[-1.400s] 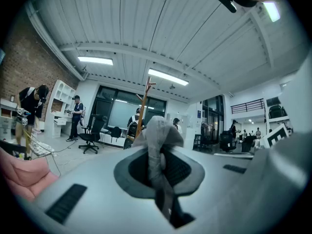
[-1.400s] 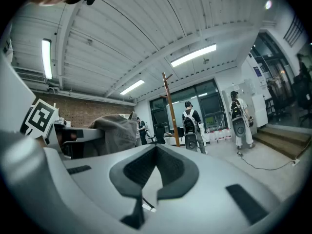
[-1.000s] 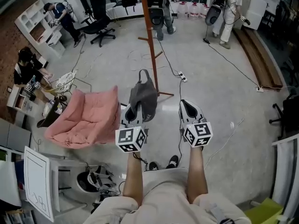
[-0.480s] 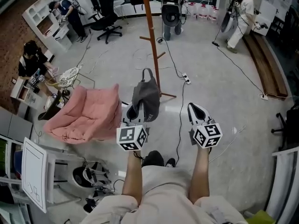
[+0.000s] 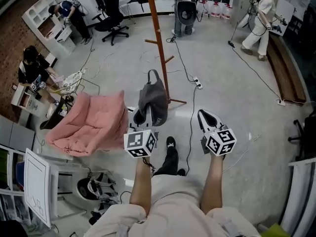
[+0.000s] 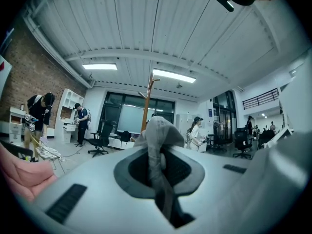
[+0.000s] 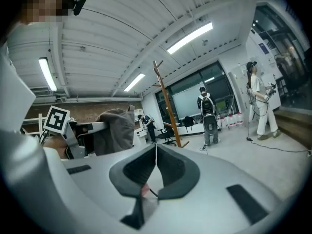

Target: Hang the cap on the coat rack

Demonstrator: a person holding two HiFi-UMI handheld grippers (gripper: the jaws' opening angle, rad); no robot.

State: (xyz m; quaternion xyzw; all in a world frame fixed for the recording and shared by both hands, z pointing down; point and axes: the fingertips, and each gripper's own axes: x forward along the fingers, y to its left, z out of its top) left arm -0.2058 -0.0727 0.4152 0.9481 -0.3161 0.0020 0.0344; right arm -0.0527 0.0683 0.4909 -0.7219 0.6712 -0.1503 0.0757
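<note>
A grey cap point(image 5: 152, 101) hangs from my left gripper point(image 5: 140, 116), whose jaws are shut on its fabric; in the left gripper view the cap point(image 6: 158, 145) fills the gap between the jaws. My right gripper point(image 5: 207, 118) is held beside it, shut with nothing between its jaws, and its own view shows the cap point(image 7: 115, 129) off to the left. The wooden coat rack point(image 5: 157, 38) stands ahead on the floor, just beyond the cap; it also rises as a thin pole, the coat rack point(image 6: 145, 108), point(image 7: 167, 108), in both gripper views.
A pink cushioned seat point(image 5: 91, 125) lies left of my left gripper. Cables and a power strip point(image 5: 197, 84) run across the floor by the rack. Office chairs point(image 5: 112, 23), shelves point(image 5: 37, 21) and several people point(image 5: 263, 15) stand around the room. A white table point(image 5: 38, 186) is at the lower left.
The view has shifted forward slightly toward the coat rack; both grippers hold their pose, the cap still hanging from the left one. The person at the far right has walked further right.
</note>
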